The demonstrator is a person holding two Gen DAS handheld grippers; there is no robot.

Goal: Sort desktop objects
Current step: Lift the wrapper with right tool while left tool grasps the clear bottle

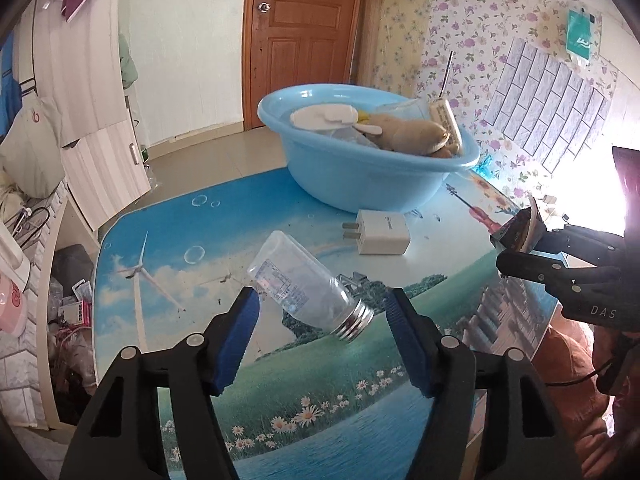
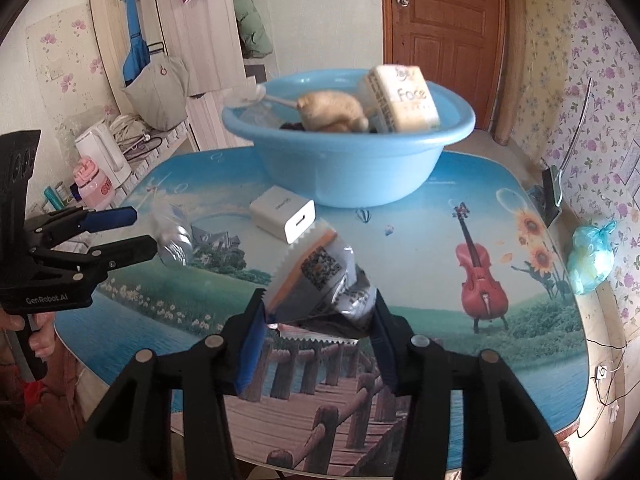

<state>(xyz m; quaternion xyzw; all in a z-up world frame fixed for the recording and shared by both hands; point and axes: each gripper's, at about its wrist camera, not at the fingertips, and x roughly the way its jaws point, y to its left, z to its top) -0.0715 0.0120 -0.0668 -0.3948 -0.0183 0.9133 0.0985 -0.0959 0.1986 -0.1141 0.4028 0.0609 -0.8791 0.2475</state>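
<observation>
A clear plastic bottle (image 1: 304,290) with a silver threaded neck lies on the picture-printed table (image 1: 168,240). My left gripper (image 1: 322,308) is open around it, blue pads on either side, not touching; it also shows in the right wrist view (image 2: 140,232) beside the bottle (image 2: 172,236). My right gripper (image 2: 320,320) is shut on a silver and orange snack packet (image 2: 320,276), held above the table; it also shows in the left wrist view (image 1: 516,236). A white charger plug (image 1: 380,232) lies in front of the blue basin (image 1: 352,184).
The basin (image 2: 352,168) holds a plush toy (image 2: 332,112), a "Face" box (image 2: 404,96), a white fan and other items. A blue plastic bag (image 2: 590,256) and a dark clip (image 2: 550,196) sit at the table's right edge. A kettle (image 2: 106,156) stands left.
</observation>
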